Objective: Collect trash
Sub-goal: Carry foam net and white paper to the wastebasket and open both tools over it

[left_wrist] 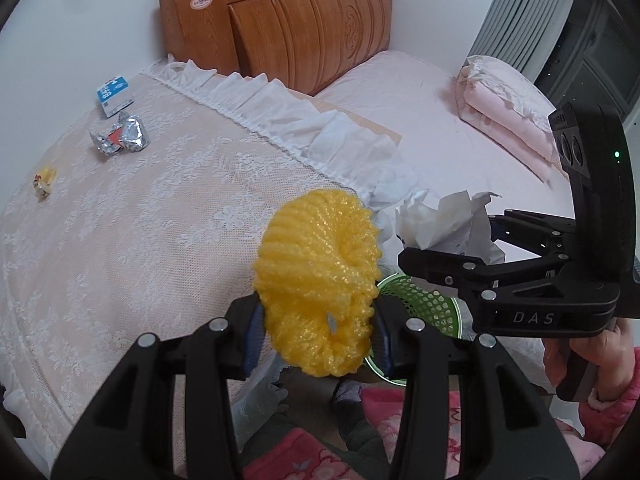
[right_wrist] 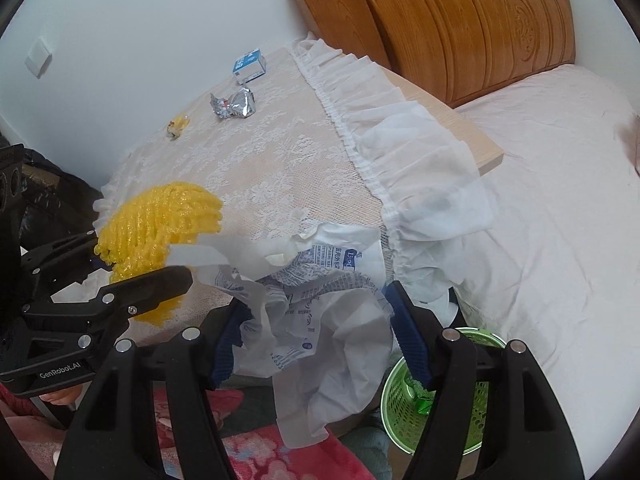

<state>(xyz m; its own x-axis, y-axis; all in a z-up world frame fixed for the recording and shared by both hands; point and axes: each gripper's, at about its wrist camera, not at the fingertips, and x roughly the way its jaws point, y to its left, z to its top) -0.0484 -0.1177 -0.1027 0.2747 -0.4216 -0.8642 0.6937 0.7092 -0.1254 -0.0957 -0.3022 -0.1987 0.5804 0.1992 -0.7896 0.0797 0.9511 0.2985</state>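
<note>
Left gripper (left_wrist: 318, 330) clamps foam net (left_wrist: 316, 280), right gripper (right_wrist: 312, 336) clamps paper wrapper (right_wrist: 320, 320); centre each over green basket (right_wrist: 476, 408) before releasing.

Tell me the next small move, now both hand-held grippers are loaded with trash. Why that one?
Probably carry the right hand-held gripper down over the green basket and release there. It is shut on the crumpled white wrapper, and the basket sits just below and to its right. The left hand-held gripper, shut on the yellow foam net, could follow.
</note>
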